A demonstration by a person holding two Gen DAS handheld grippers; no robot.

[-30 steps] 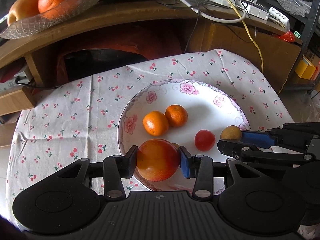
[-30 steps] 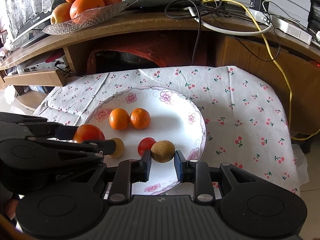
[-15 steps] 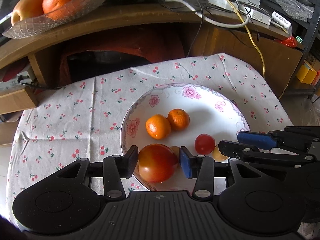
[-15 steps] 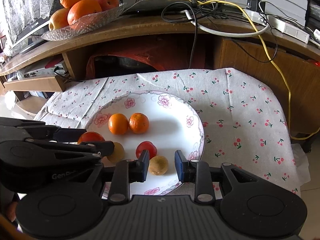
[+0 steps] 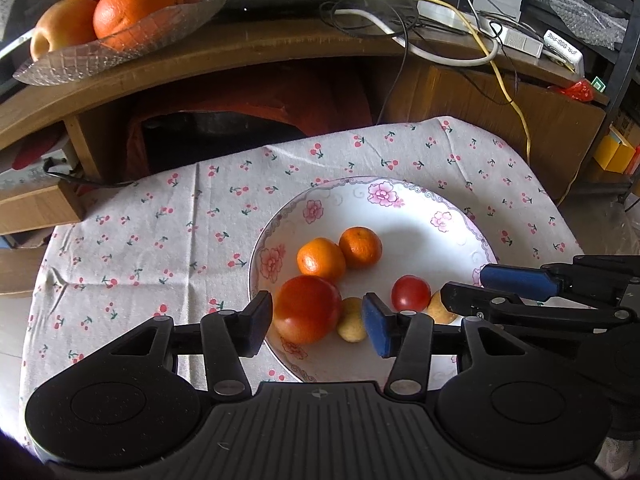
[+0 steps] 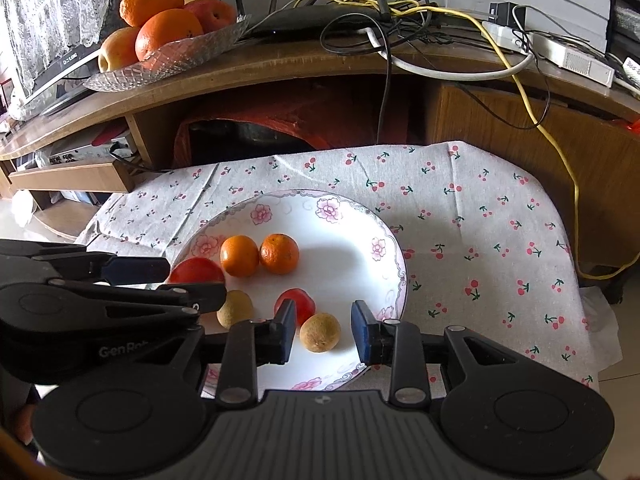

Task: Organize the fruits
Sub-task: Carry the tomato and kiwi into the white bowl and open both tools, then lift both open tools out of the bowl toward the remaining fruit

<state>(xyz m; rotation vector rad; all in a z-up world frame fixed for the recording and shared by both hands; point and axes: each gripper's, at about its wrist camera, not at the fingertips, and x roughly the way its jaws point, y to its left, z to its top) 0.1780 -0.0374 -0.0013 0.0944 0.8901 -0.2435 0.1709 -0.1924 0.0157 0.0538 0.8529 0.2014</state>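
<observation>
On the cherry-print cloth point(image 6: 472, 216) a flowered plate point(image 6: 360, 216) is sitting with all the fruit gathered on its near half. Both grippers are hovering low over its near rim, side by side.

Over at the left, the left gripper point(image 5: 318, 322) is standing wide open, holding nothing; a big red apple point(image 5: 308, 308) is lying on the plate between its fingers, close against the left one, with a small tan fruit point(image 5: 351, 325) just beside it on the right.

Next to it, the right gripper point(image 6: 324, 332) is also gaping and gripping nothing; a brown kiwi point(image 6: 320, 332) is resting on the plate in the gap, clear of both pads. A red tomato point(image 6: 298, 302) is lying just behind the kiwi, partly hidden by the left finger.

Further back on the plate, two oranges point(image 6: 258, 255) are sitting touching each other.

Behind the table, a glass dish point(image 6: 172, 64) of larger fruit is standing on a wooden shelf point(image 6: 280, 64), with cables point(image 6: 400, 12) trailing across to its right.
</observation>
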